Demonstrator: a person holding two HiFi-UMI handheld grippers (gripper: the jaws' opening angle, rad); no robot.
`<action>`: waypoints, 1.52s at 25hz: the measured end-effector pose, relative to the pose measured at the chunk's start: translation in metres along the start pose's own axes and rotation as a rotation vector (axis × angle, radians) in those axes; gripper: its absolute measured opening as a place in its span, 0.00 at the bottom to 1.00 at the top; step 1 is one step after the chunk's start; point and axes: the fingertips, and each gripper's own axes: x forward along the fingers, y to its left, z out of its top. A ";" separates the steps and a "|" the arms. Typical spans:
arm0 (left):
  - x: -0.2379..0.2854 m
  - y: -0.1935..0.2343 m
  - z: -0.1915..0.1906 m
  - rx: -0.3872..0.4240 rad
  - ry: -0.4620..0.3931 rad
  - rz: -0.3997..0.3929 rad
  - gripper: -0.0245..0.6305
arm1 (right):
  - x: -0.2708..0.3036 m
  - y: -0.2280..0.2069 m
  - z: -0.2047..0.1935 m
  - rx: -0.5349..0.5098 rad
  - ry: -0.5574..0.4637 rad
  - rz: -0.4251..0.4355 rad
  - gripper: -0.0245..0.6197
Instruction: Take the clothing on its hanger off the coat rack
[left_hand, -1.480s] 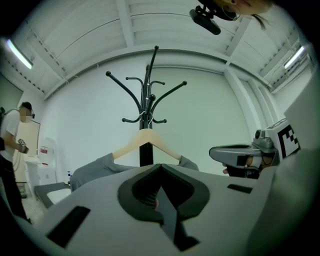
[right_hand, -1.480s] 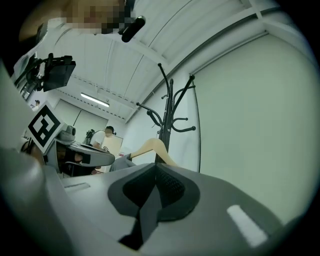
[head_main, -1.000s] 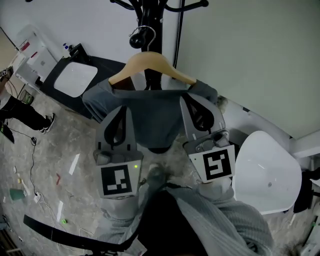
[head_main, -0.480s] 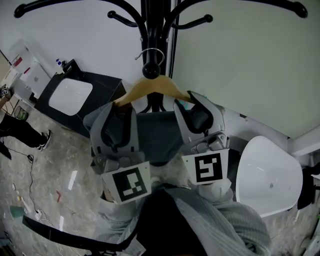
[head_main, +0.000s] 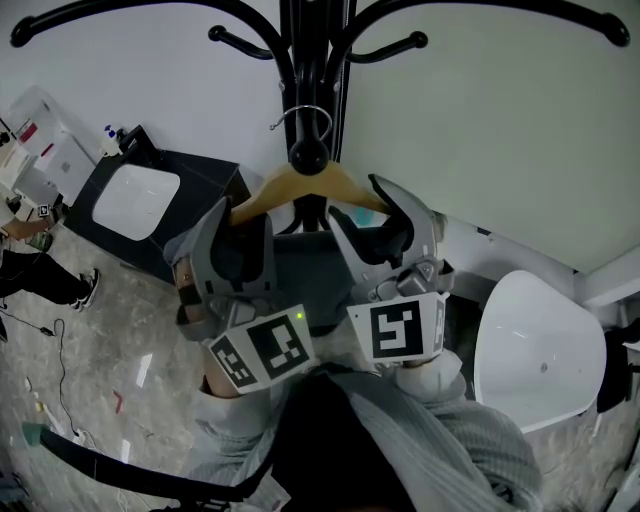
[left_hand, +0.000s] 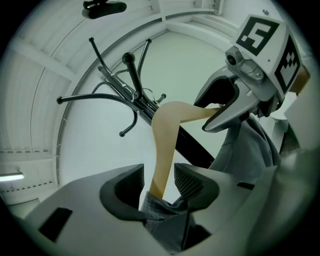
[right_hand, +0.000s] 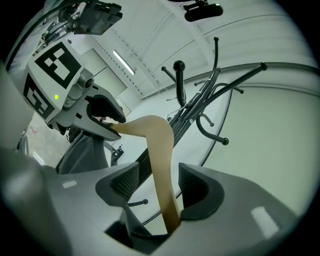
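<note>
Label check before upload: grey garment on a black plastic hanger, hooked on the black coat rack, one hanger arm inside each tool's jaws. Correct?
No: the hanger is light wood, not black plastic; the head view shows it. Rest holds: grey garment on it, hooked on the black coat rack, one arm inside the opening jaws of the left tool and of the right tool.

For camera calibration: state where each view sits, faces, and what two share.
Head view: on the person's head, facing down at hanger, garment, coat rack; left gripper, right gripper, sleeves show.
Left gripper view: on left gripper, facing up along its opening jaws, hanger between; right gripper shows.
Right gripper view: on right gripper, likewise: hanger between opening jaws; left gripper shows.
Shared: hanger, coat rack.
</note>
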 end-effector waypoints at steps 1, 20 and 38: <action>0.002 0.000 0.000 0.015 0.000 0.010 0.30 | 0.001 0.000 -0.001 -0.008 0.006 -0.007 0.37; 0.004 -0.003 0.006 0.090 0.024 -0.020 0.22 | 0.001 -0.008 -0.003 -0.073 0.015 -0.077 0.22; -0.019 -0.083 0.145 0.101 -0.220 -0.149 0.22 | -0.127 -0.107 -0.034 -0.047 0.138 -0.329 0.22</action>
